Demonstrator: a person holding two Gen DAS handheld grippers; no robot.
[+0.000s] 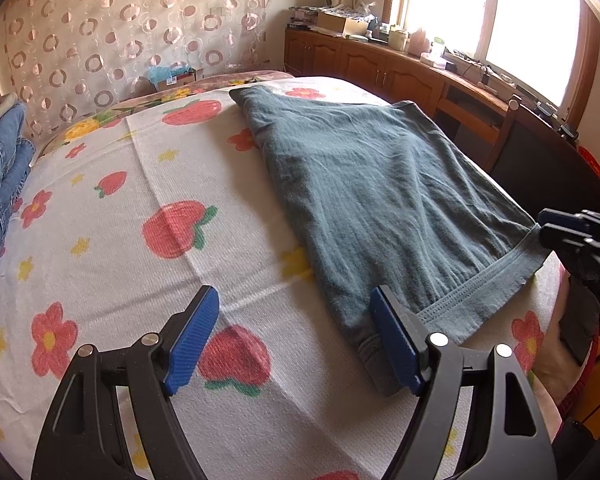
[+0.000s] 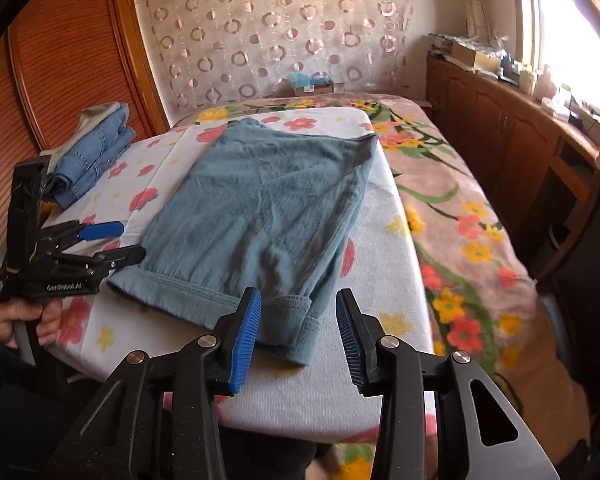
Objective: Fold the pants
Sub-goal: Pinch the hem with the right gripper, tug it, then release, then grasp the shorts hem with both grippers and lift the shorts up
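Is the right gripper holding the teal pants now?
No, the right gripper has its jaws wide open around the near corner of the teal pants, with clear gaps on both sides.

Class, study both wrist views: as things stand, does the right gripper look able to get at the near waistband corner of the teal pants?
Probably yes. The right gripper is open, its fingers straddling the waistband corner of the teal pants at the bed's near edge. Nothing lies between them; the left gripper is off at the other corner.
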